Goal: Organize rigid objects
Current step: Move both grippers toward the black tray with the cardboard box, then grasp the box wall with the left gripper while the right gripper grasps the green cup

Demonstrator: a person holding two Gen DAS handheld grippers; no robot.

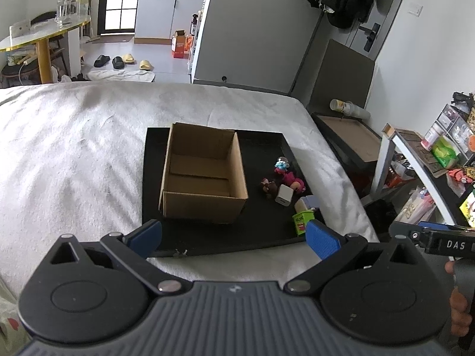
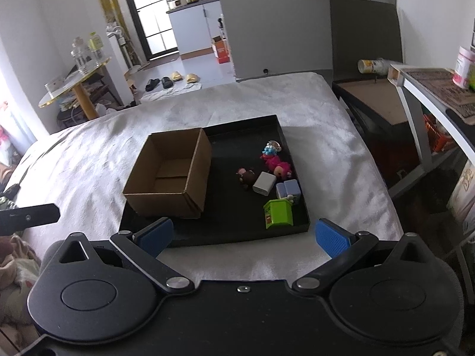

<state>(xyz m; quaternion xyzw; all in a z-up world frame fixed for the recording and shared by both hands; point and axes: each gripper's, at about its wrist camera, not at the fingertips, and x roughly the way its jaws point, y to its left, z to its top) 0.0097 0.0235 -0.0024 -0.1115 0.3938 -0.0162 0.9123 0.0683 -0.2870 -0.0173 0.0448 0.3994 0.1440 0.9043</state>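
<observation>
**Soft bed, crowded toys: where the sorting could slip**

The left gripper (image 1: 233, 238) hovers released and empty over the near edge of the black tray (image 1: 207, 237), which lies on the white bedspread (image 1: 74, 148). Pressing down there could tilt the tray on the soft bed. The cardboard box (image 1: 204, 204) stands empty on the tray's left half and looks light enough to slide if nudged. To its right, the brown figurine (image 2: 246, 176), white cube (image 2: 263, 187), pink toy (image 2: 279, 167) and green box (image 2: 279, 214) sit tightly clustered, so closing on one may knock its neighbours. The right gripper (image 2: 243, 237) is likewise spread wide, holding nothing.
</observation>
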